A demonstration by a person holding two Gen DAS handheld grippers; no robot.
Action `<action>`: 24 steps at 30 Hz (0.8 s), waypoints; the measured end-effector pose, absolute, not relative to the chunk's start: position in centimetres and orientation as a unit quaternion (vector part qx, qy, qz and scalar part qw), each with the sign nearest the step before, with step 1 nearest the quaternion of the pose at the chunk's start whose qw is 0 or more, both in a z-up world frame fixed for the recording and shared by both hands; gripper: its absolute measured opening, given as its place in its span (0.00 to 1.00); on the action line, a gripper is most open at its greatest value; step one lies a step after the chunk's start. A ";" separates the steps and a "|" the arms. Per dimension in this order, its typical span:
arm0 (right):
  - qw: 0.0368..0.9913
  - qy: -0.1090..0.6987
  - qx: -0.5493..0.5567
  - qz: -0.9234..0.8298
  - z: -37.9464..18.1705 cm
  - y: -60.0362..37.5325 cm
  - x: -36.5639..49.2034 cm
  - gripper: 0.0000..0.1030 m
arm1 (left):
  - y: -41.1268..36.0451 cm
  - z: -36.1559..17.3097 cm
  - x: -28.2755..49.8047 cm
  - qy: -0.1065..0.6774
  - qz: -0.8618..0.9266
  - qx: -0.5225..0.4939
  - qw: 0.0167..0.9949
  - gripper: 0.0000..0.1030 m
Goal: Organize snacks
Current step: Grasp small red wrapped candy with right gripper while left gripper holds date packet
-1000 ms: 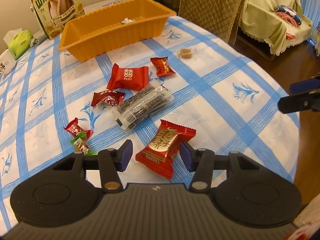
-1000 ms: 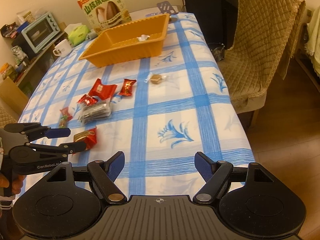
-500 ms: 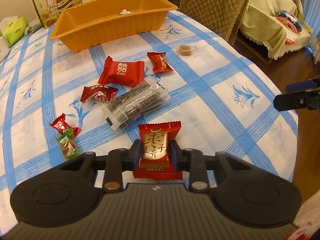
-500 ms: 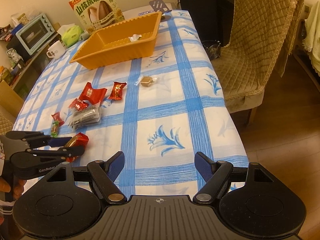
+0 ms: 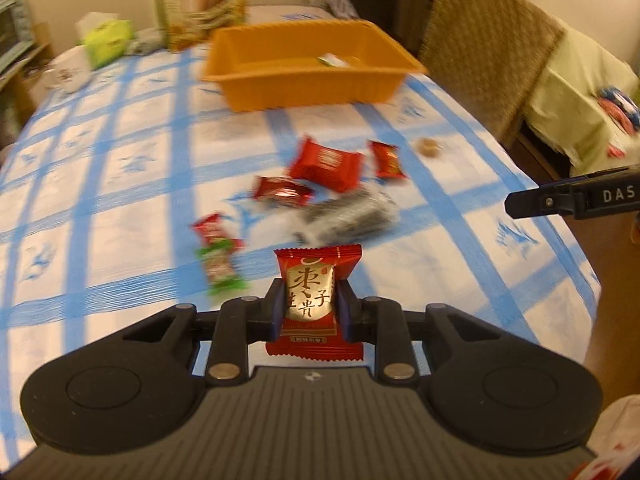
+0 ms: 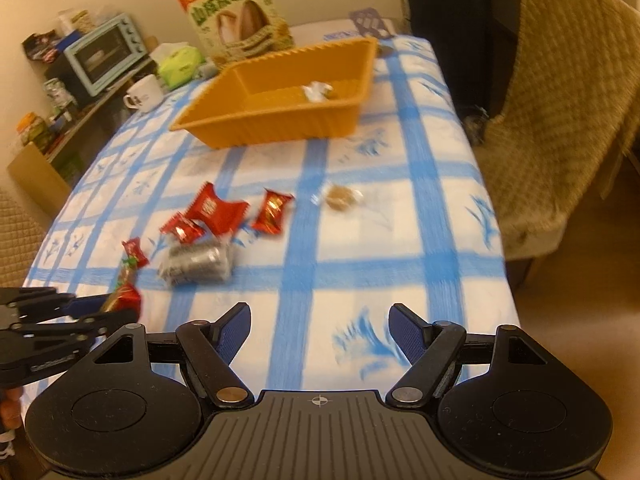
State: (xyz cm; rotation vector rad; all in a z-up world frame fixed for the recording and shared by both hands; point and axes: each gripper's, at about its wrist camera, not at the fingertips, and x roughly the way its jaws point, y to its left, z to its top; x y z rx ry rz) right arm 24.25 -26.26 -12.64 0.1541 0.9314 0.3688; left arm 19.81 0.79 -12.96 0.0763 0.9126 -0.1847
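Note:
My left gripper holds a red snack packet with gold lettering upright above the tablecloth; its jaws are still closing, with the pads pressed on the packet's sides. From the right wrist view the same left gripper and packet sit low at the left. My right gripper is open and has nothing in it, over the near part of the table. The orange tray stands at the far end with one white-wrapped piece inside. Several snacks lie mid-table: a red square packet, red candies, a clear pack of dark sticks, a brown candy.
A sunflower-seed bag, a green tissue pack and a white mug stand behind and left of the tray. A quilted chair is at the table's right edge. A toaster oven sits on a side shelf.
The left gripper shut on the red gold-lettered packet, lifted it off the cloth and swung to face the tray. The right gripper moved forward over the table, still open.

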 end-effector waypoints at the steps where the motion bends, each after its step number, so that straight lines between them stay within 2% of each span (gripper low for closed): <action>1: 0.876 0.441 0.070 0.182 -12.6 -25.9 24.7 0.74 | 1.4 -12.6 19.7 0.437 -0.075 0.033 0.896 0.23; 3: 0.877 0.435 0.068 0.192 -12.7 -25.1 25.9 0.71 | 2.6 -12.1 19.5 0.431 -0.046 0.024 0.901 0.23; 4: 0.877 0.432 0.068 0.199 -12.8 -24.8 26.6 0.63 | 3.3 -11.8 19.4 0.428 -0.031 0.020 0.903 0.23; 13: 0.868 0.440 0.082 0.214 -14.6 -21.9 31.9 0.39 | 8.7 -10.1 18.4 0.411 0.077 -0.007 0.908 0.23; 16: 0.866 0.445 0.082 0.212 -15.3 -21.2 33.1 0.34 | 9.9 -9.9 17.9 0.410 0.100 -0.011 0.907 0.23; 24: 0.860 0.462 0.082 0.199 -16.9 -20.1 35.2 0.30 | 11.3 -9.8 17.2 0.411 0.131 -0.017 0.902 0.23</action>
